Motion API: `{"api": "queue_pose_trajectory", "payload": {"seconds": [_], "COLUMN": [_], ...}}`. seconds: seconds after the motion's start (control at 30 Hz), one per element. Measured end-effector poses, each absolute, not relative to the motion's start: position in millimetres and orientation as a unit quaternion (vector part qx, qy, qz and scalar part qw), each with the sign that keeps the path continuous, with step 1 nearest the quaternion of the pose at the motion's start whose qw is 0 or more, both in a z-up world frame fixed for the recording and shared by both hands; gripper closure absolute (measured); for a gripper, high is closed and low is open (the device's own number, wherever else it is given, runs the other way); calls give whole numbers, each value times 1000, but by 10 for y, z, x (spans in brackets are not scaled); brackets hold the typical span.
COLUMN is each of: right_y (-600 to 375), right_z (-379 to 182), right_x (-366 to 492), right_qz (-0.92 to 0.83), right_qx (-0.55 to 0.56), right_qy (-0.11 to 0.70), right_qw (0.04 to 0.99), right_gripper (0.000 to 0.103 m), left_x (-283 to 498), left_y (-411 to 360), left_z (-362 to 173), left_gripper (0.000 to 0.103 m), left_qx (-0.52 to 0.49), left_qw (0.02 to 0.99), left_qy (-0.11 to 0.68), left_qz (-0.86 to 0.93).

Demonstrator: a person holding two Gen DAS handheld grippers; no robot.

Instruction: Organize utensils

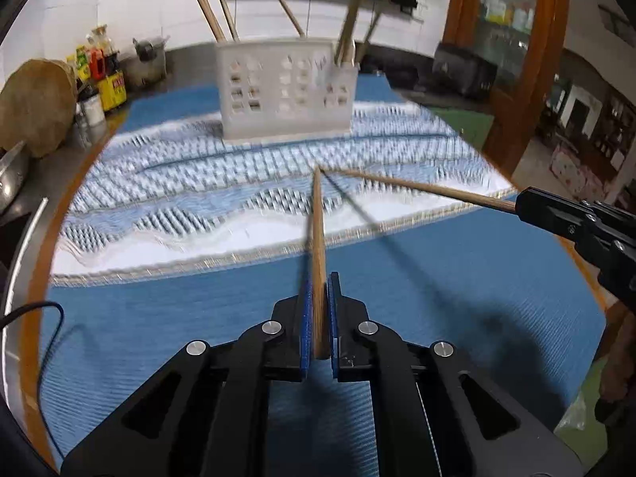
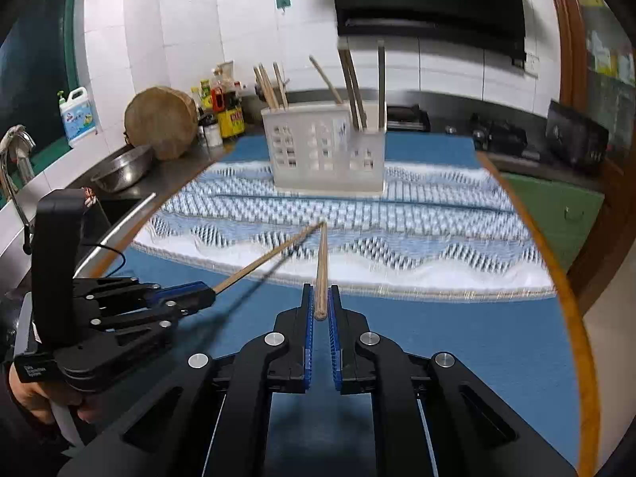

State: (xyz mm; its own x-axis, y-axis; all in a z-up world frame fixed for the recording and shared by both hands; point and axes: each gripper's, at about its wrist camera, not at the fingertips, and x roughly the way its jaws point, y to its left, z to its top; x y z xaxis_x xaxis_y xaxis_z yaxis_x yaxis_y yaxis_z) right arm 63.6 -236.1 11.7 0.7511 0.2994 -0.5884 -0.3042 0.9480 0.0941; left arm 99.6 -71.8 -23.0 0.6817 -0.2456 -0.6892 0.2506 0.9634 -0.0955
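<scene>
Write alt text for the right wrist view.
The right gripper is shut on a wooden chopstick above a blue mat. At left, the left gripper holds another chopstick; the tips nearly meet. Behind stands a white utensil caddy with more chopsticks.

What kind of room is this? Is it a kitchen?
Most likely a home kitchen. There is a faucet over a steel counter, sauce bottles against the tiled wall, a round wooden chopping block, and a white holder full of chopsticks.
</scene>
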Motion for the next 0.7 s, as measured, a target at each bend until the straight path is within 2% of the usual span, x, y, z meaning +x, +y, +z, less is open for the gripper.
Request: {"api": "queue_pose_trajectory", "payload": {"seconds": [0.4, 0.7], "right_y": [-2433, -2484], "right_z": [1068, 1622], "right_x": [1079, 1648], "right_qz": [184, 179], "right_qx": [-32, -48], "right_qy": [255, 242], "right_qw": [949, 952], "right_gripper": [96, 96], "left_x": [1305, 1780], "left_y": [-463, -397], "left_z": [526, 972], "left_gripper": [97, 97], "left_qx": [-10, -7], "left_qw": [938, 944], "left_qy": [313, 293], "left_qz": [-148, -152]}}
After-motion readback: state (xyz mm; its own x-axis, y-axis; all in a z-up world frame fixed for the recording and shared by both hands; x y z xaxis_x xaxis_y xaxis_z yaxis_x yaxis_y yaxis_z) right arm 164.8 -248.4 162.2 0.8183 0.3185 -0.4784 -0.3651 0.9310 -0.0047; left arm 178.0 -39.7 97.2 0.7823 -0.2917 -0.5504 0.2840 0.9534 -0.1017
